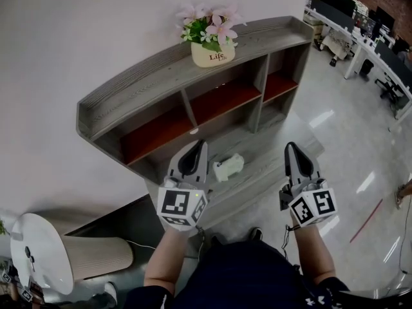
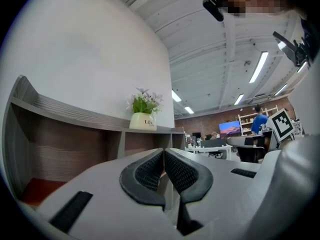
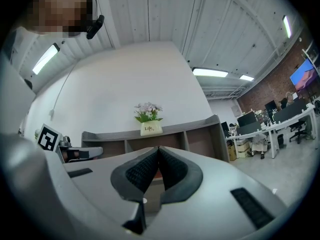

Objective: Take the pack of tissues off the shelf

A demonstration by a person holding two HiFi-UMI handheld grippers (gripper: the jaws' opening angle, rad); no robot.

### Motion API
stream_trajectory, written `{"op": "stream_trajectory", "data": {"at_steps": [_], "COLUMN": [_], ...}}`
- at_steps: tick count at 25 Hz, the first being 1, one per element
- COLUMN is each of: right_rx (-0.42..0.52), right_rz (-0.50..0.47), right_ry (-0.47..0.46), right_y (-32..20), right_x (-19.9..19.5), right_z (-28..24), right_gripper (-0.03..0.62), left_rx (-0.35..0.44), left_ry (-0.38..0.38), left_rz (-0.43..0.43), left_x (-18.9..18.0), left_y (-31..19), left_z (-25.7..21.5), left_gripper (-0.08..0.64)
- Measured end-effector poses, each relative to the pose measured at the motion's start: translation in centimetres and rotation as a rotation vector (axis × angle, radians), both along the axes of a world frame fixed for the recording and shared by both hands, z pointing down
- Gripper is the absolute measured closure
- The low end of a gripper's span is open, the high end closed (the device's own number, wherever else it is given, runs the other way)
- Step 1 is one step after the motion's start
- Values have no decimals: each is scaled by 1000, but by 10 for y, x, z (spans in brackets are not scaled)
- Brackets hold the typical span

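A pale pack of tissues (image 1: pixel 228 167) lies on the lower grey board of the wooden shelf (image 1: pixel 161 69), out in front of the open compartments. My left gripper (image 1: pixel 199 143) hovers just left of the pack, jaws shut and empty. My right gripper (image 1: pixel 291 146) is held to the right of the pack, about a hand's width away, also shut with nothing in it. In the left gripper view the black pads (image 2: pixel 150 171) meet at the tip; in the right gripper view the pads (image 3: pixel 141 172) touch too. The pack does not show in either gripper view.
A cream flower pot (image 1: pixel 213 53) with pink flowers stands on the shelf top. A white round stool or bin (image 1: pixel 45 253) sits at the lower left by the wall. Office desks and chairs (image 1: pixel 364 31) fill the far right. Glossy floor lies below the shelf.
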State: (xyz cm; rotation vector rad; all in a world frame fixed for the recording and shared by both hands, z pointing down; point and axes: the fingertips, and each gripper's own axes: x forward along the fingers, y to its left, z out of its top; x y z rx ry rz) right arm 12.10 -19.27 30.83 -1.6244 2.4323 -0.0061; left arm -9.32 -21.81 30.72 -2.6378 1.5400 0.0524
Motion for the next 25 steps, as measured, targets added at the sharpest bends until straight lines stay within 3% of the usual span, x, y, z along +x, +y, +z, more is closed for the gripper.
{"op": "stream_trajectory", "data": {"at_steps": [25], "right_rx": [-55], "right_rz": [15], "right_ry": [-5], "right_y": [-18], "right_x": [4], "right_z": [19], "right_gripper": [581], "left_rx": [-47], "left_ry": [-6], "left_rz": [2], "left_x": [-1], "left_y": [-26], "left_z": [24], "left_gripper": [539]}}
